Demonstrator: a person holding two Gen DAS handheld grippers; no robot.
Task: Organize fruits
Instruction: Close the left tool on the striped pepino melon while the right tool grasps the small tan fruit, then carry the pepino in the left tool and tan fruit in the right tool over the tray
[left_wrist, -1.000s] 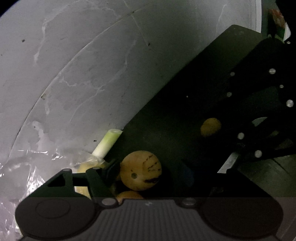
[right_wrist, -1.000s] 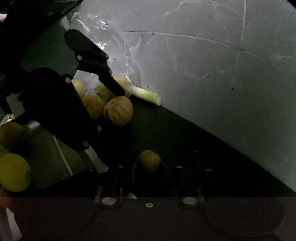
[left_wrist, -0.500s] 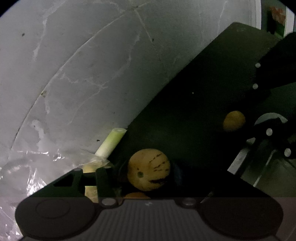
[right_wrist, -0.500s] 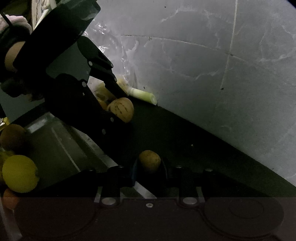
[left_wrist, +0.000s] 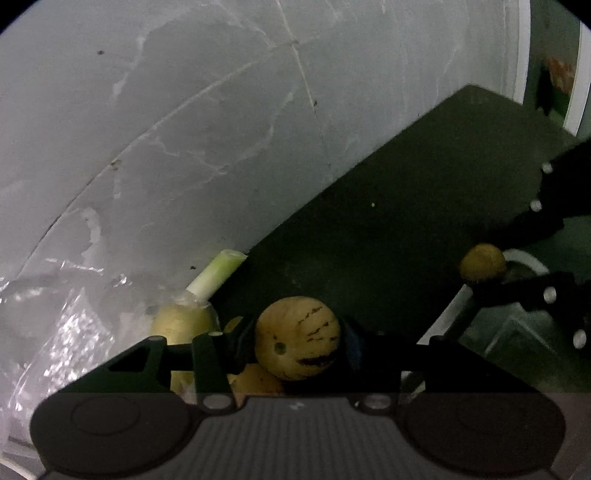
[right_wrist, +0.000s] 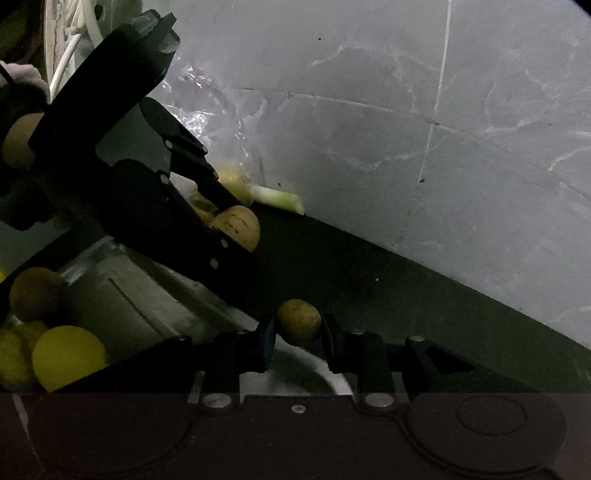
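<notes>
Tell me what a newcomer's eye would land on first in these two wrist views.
Probably the streaked yellow fruit clamped in the left gripper, low in the centre of the left wrist view, with a pale green stalk poking out behind it. Next, the small brownish fruit pinched in the right gripper, and the bright yellow fruits piled at that view's lower left.

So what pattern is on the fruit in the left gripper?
Pale yellow with dark streaks on the striped fruit; clearest in the left wrist view.
</notes>
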